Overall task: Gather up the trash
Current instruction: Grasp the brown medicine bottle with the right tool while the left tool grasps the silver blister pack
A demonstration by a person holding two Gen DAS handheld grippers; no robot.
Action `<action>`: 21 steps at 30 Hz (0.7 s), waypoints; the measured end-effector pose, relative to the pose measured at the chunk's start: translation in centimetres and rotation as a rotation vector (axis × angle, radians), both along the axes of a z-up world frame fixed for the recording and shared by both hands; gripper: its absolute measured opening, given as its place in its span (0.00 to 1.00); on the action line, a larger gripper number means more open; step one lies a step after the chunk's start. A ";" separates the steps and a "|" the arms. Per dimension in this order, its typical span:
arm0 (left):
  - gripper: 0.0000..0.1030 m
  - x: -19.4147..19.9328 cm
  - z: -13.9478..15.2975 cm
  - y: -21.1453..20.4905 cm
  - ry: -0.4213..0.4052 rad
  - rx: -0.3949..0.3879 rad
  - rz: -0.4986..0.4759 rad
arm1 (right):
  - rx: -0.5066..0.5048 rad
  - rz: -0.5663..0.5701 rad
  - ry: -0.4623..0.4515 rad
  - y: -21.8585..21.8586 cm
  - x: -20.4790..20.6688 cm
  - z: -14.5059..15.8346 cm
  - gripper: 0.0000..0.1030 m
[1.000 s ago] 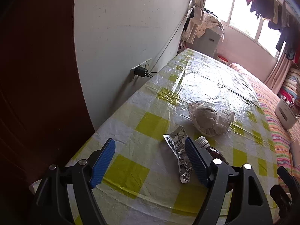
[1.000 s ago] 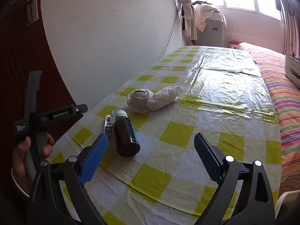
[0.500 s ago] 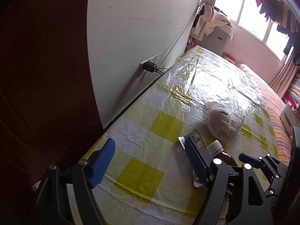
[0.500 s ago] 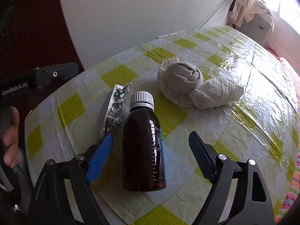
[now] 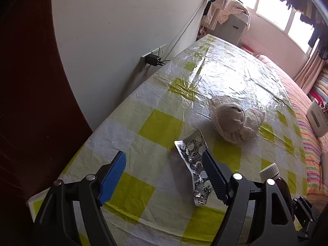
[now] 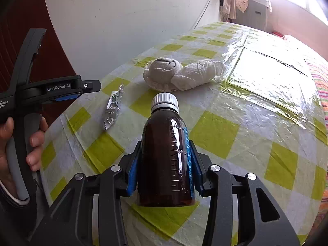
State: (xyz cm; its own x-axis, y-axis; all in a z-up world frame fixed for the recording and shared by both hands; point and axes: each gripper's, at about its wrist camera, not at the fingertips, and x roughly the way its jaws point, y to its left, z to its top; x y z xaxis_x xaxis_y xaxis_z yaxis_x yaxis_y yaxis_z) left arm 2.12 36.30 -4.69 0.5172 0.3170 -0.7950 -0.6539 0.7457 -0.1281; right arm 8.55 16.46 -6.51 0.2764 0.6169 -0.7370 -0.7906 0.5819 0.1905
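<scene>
A brown medicine bottle (image 6: 166,153) with a white cap lies on the yellow-checked table (image 6: 215,131), cap pointing away. My right gripper (image 6: 165,143) is closing on it, and both blue pads touch its sides. An empty silver blister pack (image 5: 194,164) lies just left of the bottle (image 5: 274,176). My left gripper (image 5: 163,157) hangs open over the table, its right finger beside the blister pack and nothing between the pads. A rolled bundle of pale cloth (image 5: 231,121) sits farther back.
The table (image 5: 143,106) runs along a white wall with a plugged-in black charger (image 5: 152,59). A dark wooden door is at the left. A striped bed (image 5: 307,143) with a white box (image 5: 316,121) borders the right. A hand (image 6: 34,135) holds the left gripper (image 6: 67,90).
My right gripper has come in low over the bottle and narrowed its jaws onto its sides. The left gripper has drifted a little forward and stayed open.
</scene>
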 end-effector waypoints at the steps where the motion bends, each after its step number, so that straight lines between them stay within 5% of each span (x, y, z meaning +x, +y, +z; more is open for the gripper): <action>1: 0.72 0.5 -0.1 -0.3 0.009 -0.003 -0.007 | 0.023 -0.022 0.003 -1.3 -0.4 0.1 0.40; 12: 0.75 4.6 -3.2 -1.4 0.207 0.033 0.001 | 0.234 -0.179 0.074 -10.4 -1.4 0.9 0.40; 19: 0.76 4.9 -3.6 -2.1 0.177 0.080 -0.012 | 0.352 -0.261 0.087 -13.6 -2.2 1.1 0.40; 21: 0.65 5.1 -3.5 -2.5 0.155 0.088 -0.018 | 0.387 -0.282 0.088 -14.6 -2.5 1.1 0.40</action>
State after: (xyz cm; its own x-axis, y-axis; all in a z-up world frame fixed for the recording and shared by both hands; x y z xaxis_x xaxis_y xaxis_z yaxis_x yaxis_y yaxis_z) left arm 7.20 33.85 -8.23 0.3971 0.3807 -0.8351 -0.6473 0.7612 0.0393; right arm 6.07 1.88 -5.37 0.4189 0.7606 -0.4960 -0.5839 0.6440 0.4944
